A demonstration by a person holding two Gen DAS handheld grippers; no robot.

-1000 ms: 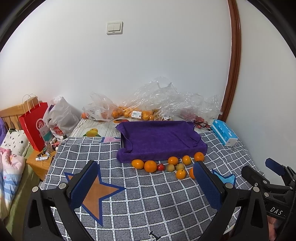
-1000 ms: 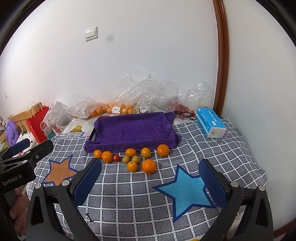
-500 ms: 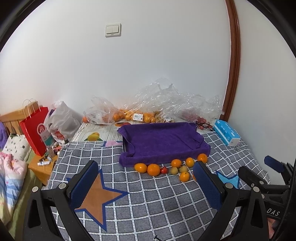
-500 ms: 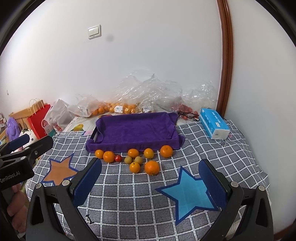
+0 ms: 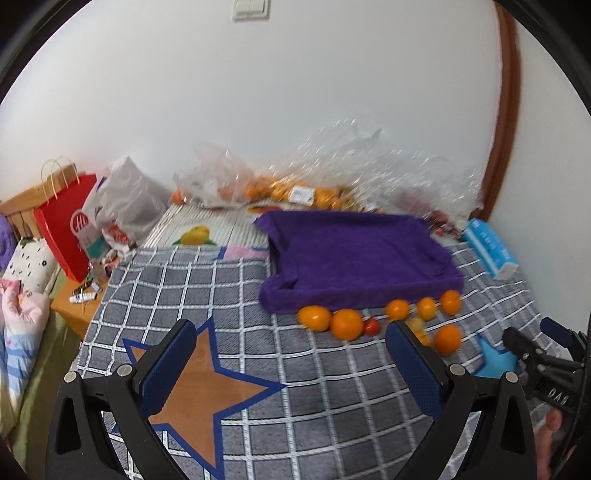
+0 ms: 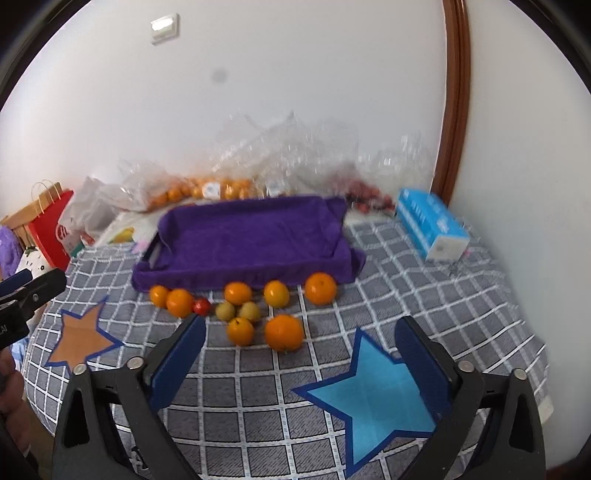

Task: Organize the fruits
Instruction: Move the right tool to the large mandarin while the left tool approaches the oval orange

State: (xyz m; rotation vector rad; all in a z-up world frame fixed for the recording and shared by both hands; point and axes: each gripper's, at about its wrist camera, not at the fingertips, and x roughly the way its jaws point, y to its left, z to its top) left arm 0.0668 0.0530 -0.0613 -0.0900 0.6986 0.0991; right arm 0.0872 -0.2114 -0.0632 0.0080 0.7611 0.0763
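White wall [image 5: 295, 122] with light switch [image 5: 251, 8], brown door frame [image 6: 455, 96], wooden headboard [image 5: 18, 205]

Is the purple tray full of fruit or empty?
Empty. The purple towel-lined tray shows only bare cloth inside. The oranges and the small red tomato all sit on the checked cloth in front of it.

Loose fruit sits along the front edge of the purple-towel tray [image 6: 251, 240]: seven oranges [image 6: 283, 332], two small greenish-yellow fruits [image 6: 225, 311] touching each other, and one little red tomato [image 6: 201, 306]. Tray itself has nothing in it.
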